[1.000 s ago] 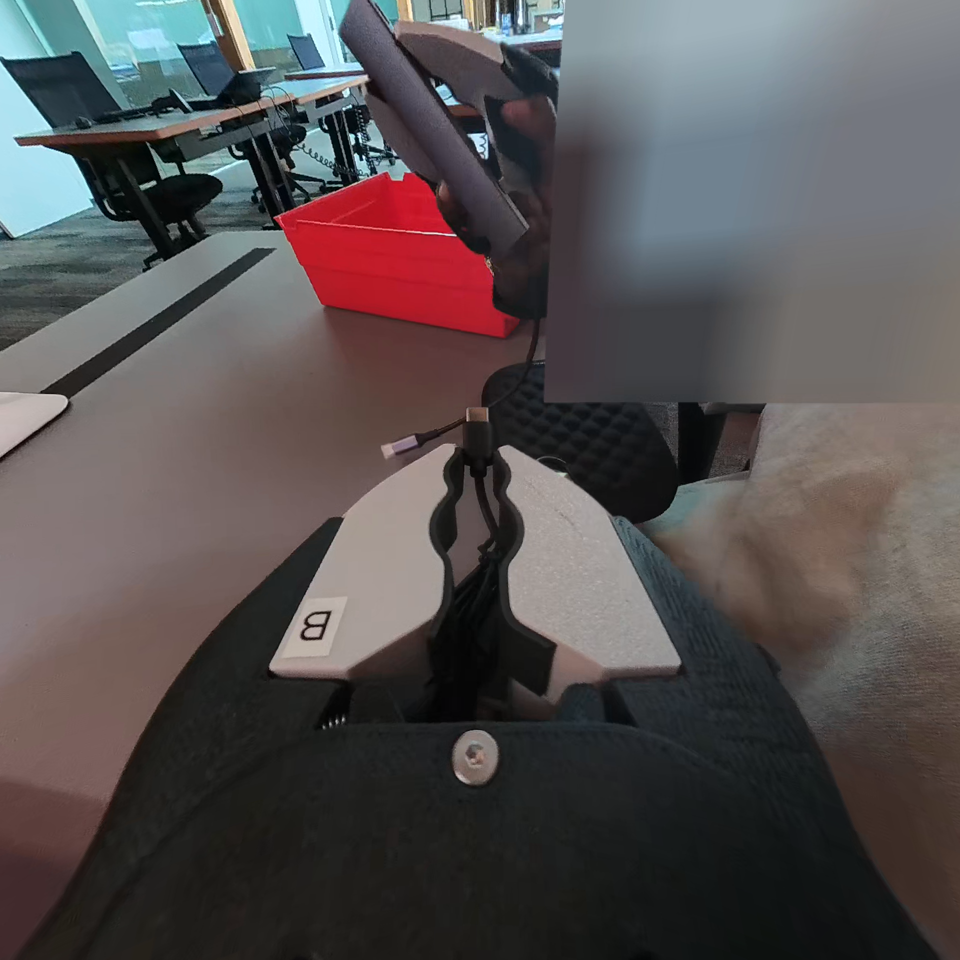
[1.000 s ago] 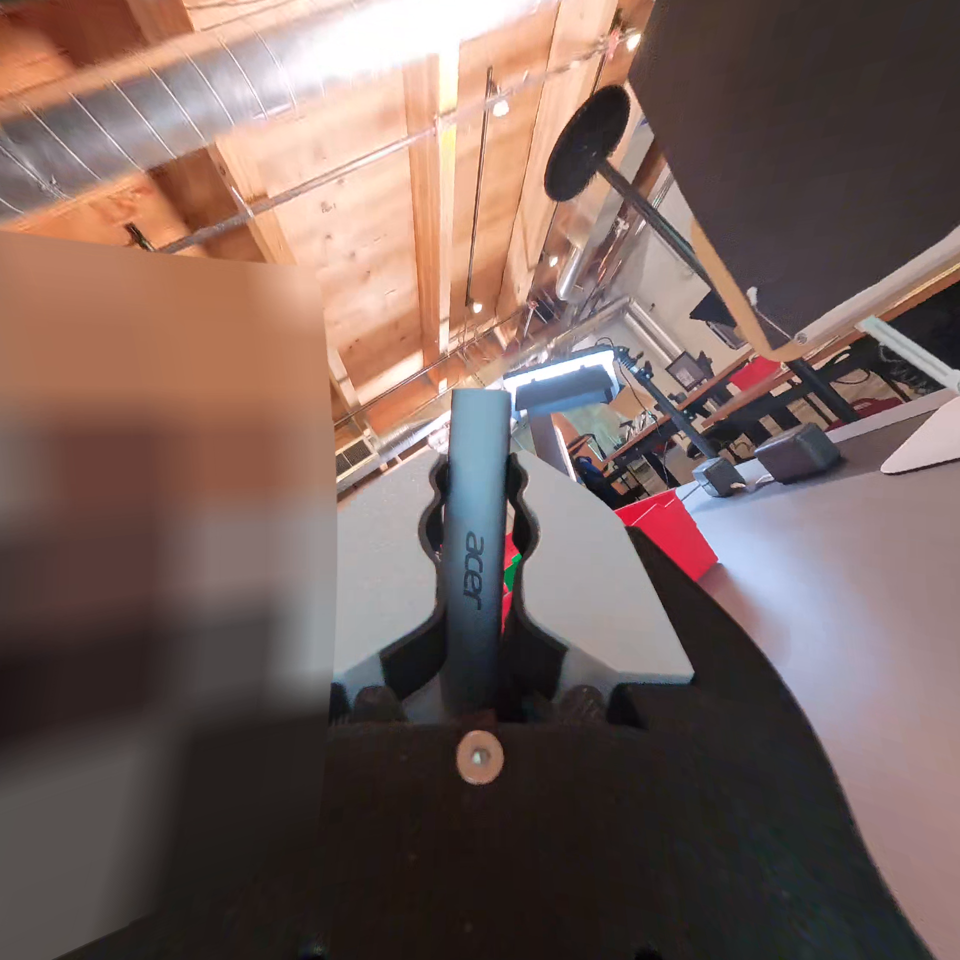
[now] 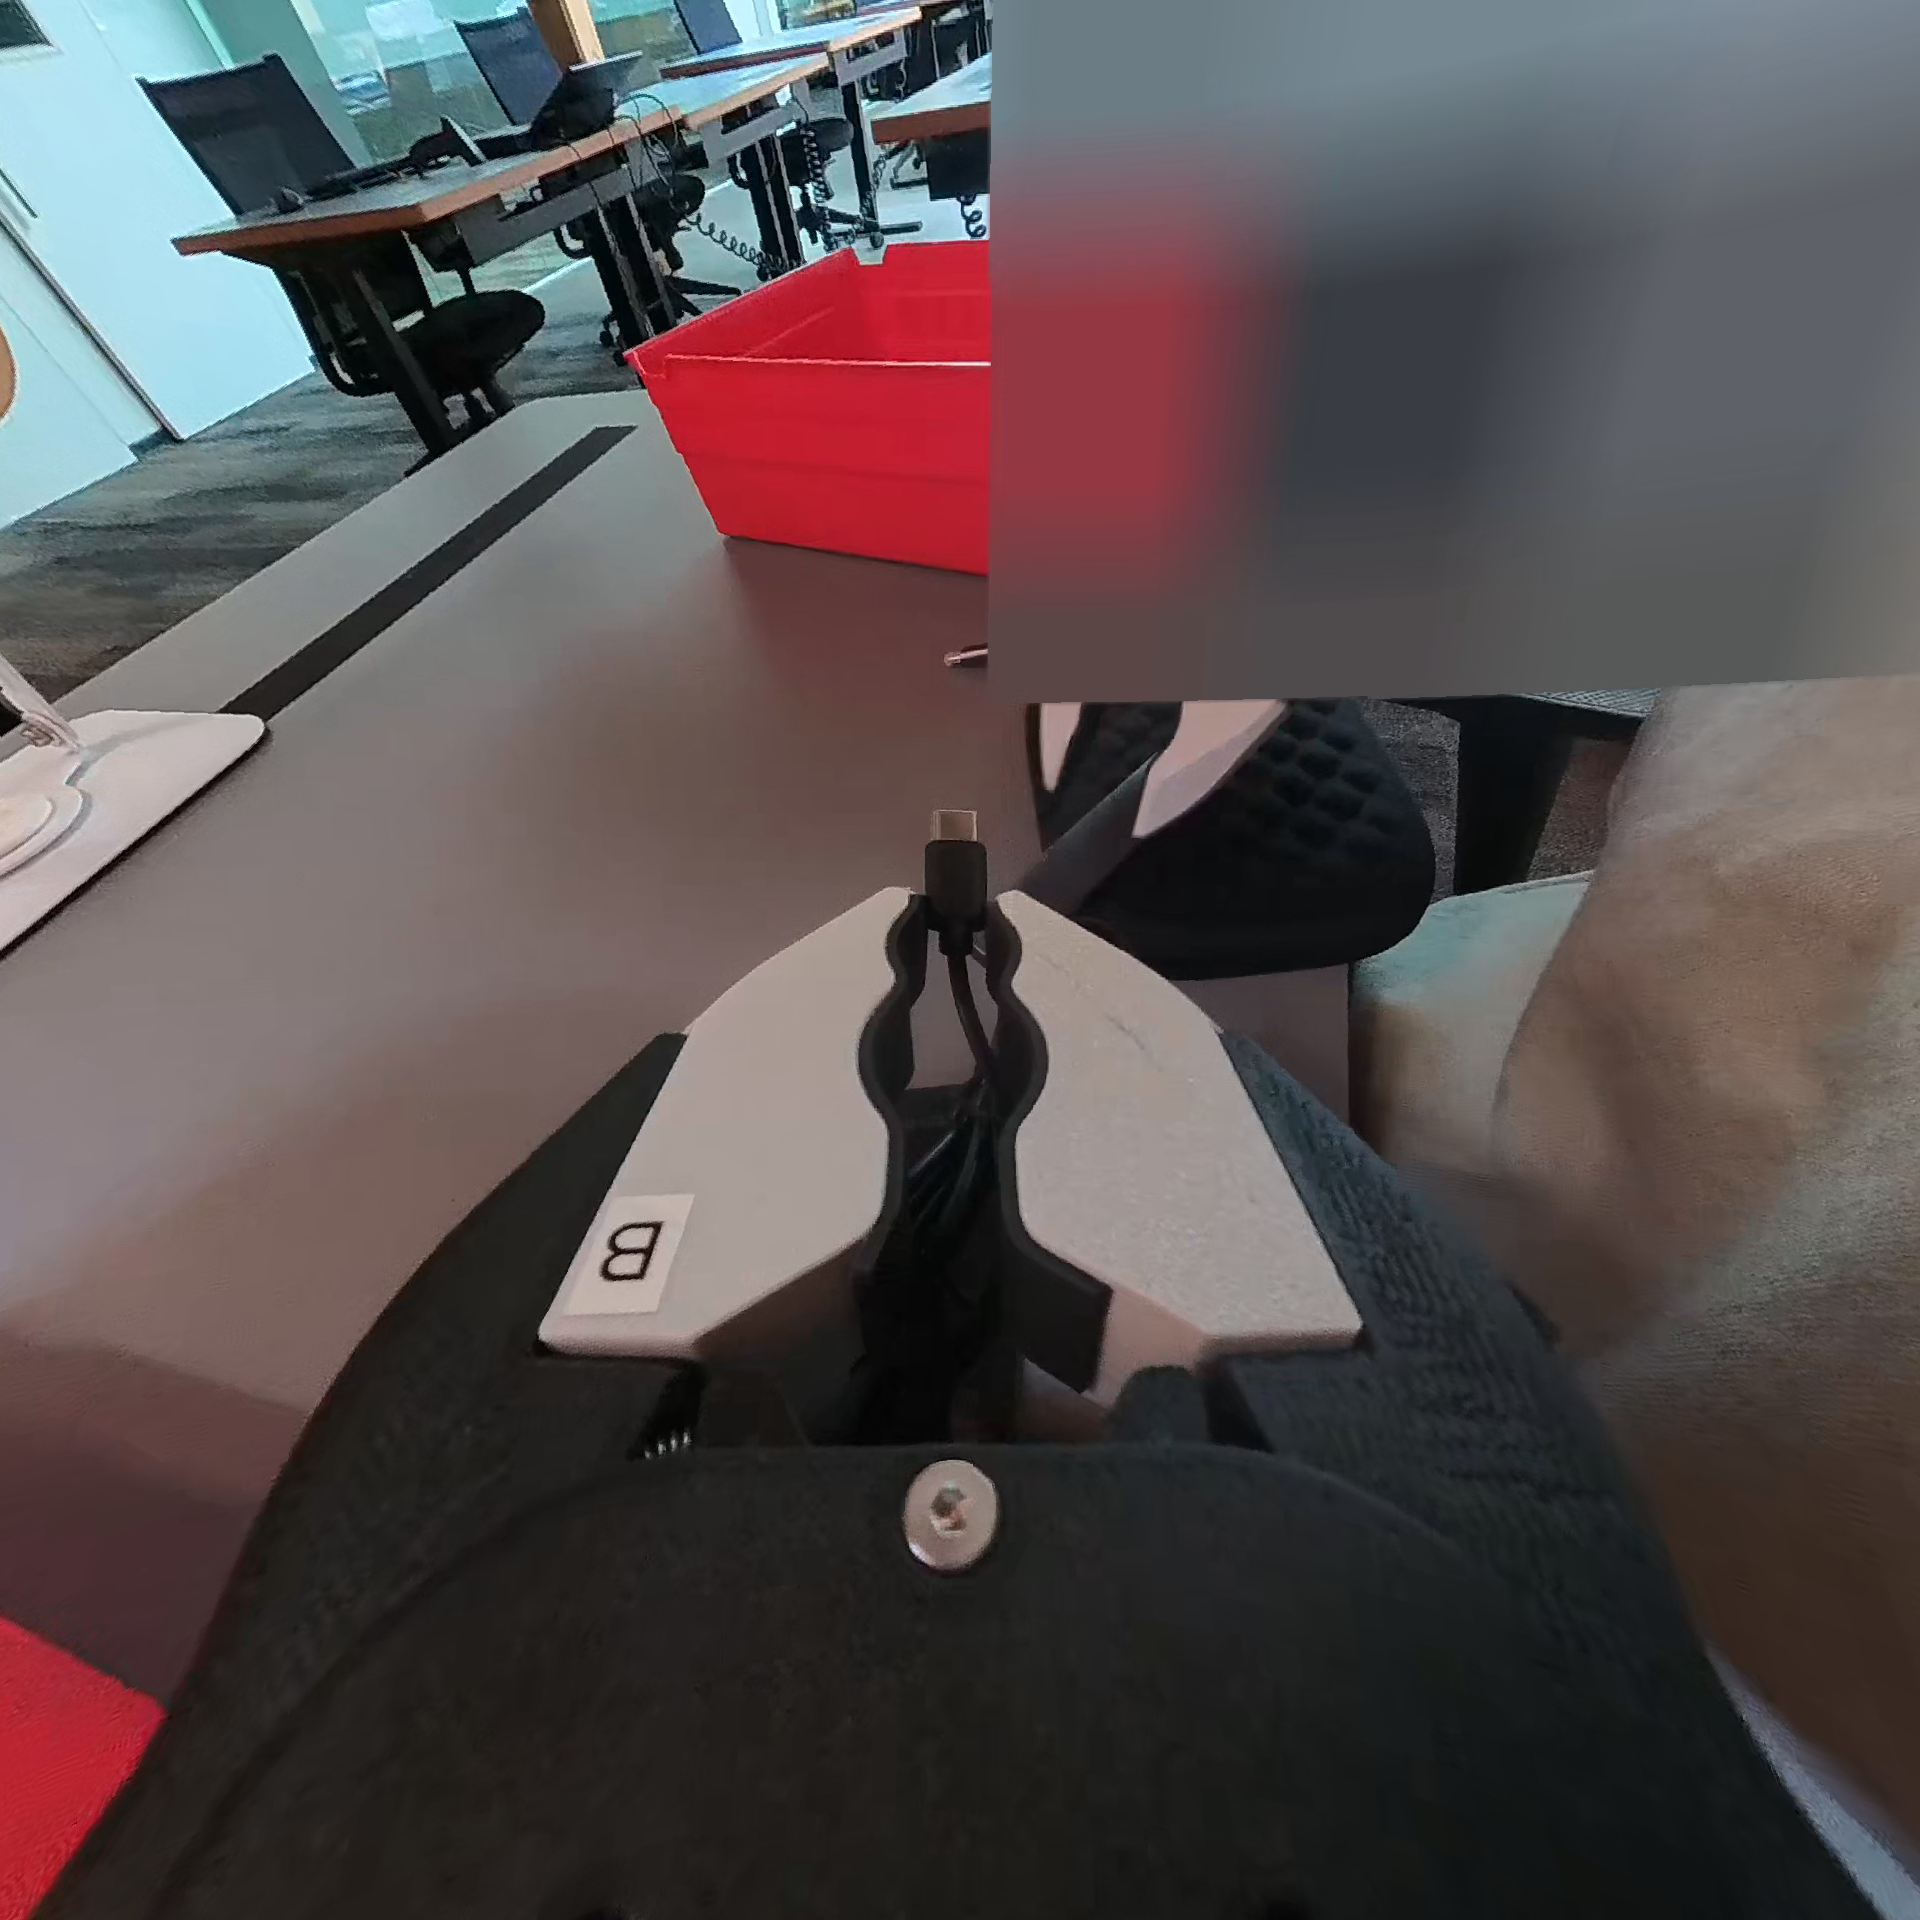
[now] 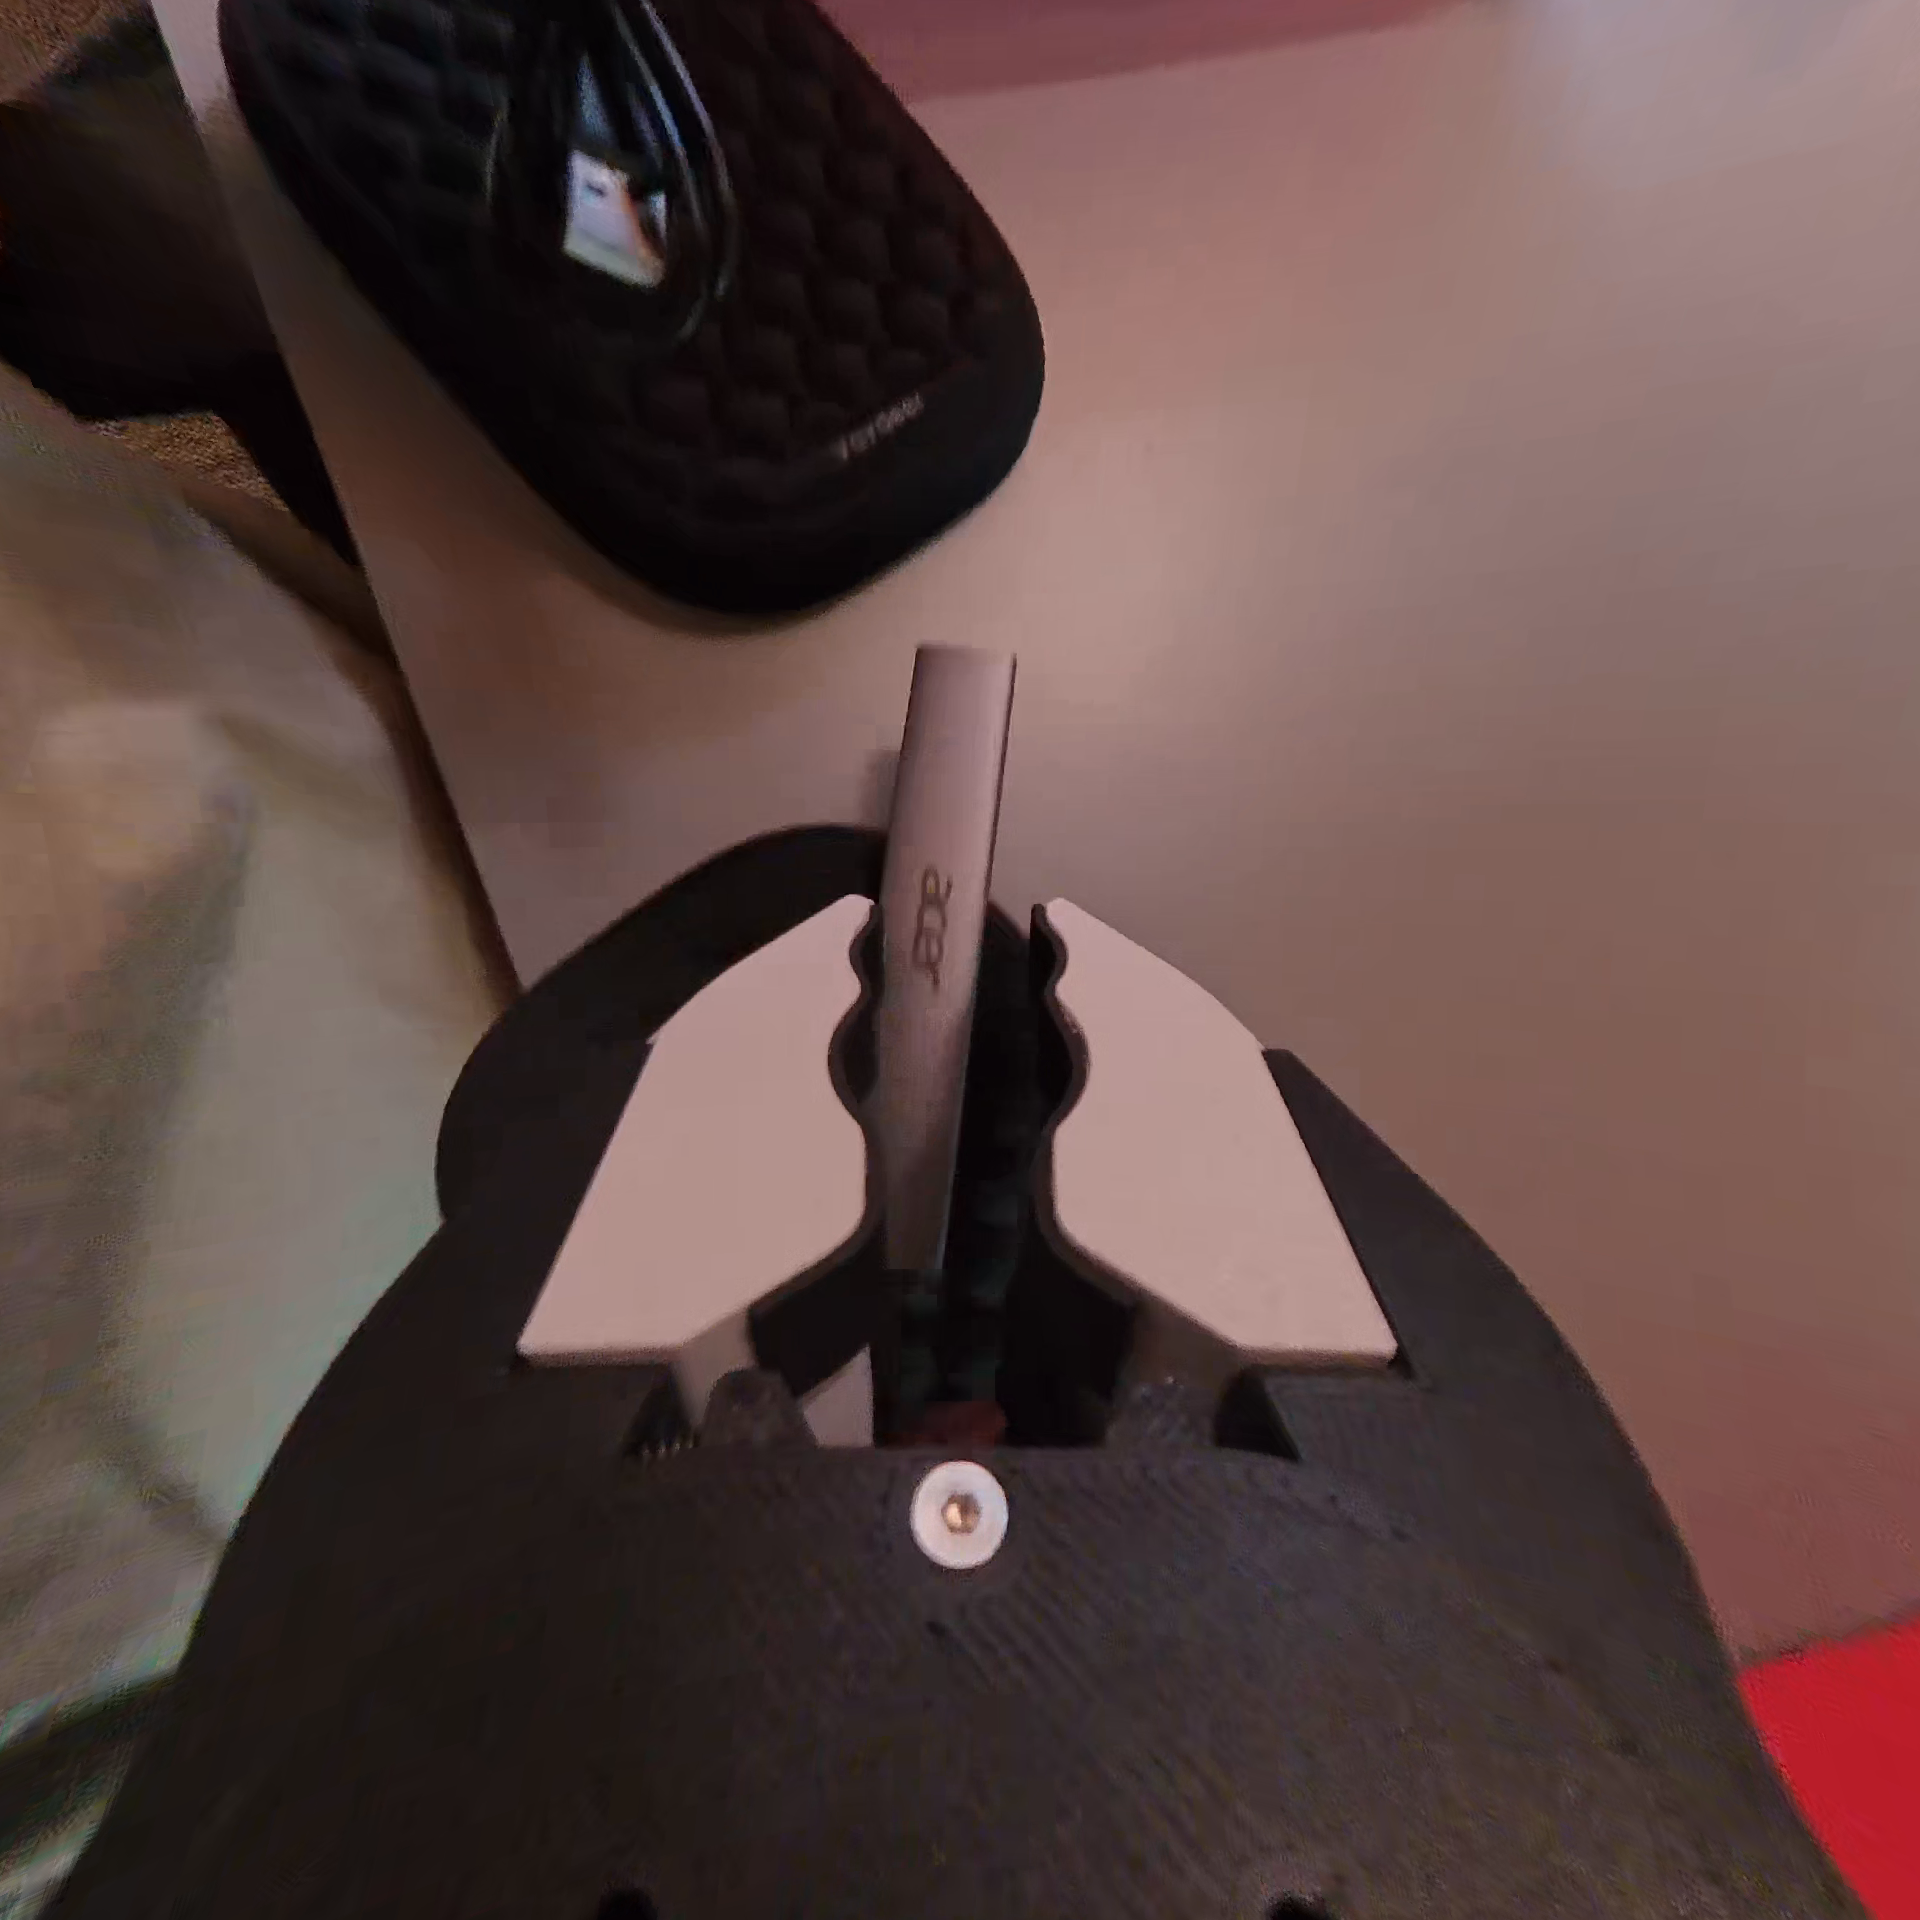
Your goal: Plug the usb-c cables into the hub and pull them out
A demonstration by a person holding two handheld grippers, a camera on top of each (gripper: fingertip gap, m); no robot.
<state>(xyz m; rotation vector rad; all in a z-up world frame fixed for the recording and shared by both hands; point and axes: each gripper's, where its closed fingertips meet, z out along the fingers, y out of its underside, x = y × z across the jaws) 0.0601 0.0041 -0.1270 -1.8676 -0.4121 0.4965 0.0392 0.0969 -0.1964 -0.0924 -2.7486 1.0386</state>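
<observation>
My left gripper (image 3: 954,912) is shut on the black USB-C cable (image 3: 954,871), gripping it just behind the plug. The metal tip points forward, above the dark table (image 3: 499,831). In the right wrist view the grey hub (image 4: 940,935) stands between the jaws of my right gripper (image 4: 951,909). It leans on the left finger, and a dark gap shows between it and the right finger. The right gripper points down at the table (image 4: 1455,623). A pale finger of the right gripper (image 3: 1195,764) shows in the left wrist view, beyond the plug.
A black quilted case (image 4: 727,395) holding cables and a white connector (image 4: 608,223) lies on the table edge; it also shows in the left wrist view (image 3: 1320,831). A red bin (image 3: 831,436) stands behind. A white stand base (image 3: 135,769) is at left. A small metal connector tip (image 3: 964,657) lies on the table. Tip to tip, the grippers are about 12 cm apart.
My right gripper has swung down from pointing at the ceiling to pointing at the table, and its jaws have parted off the hub. My left gripper still holds the cable.
</observation>
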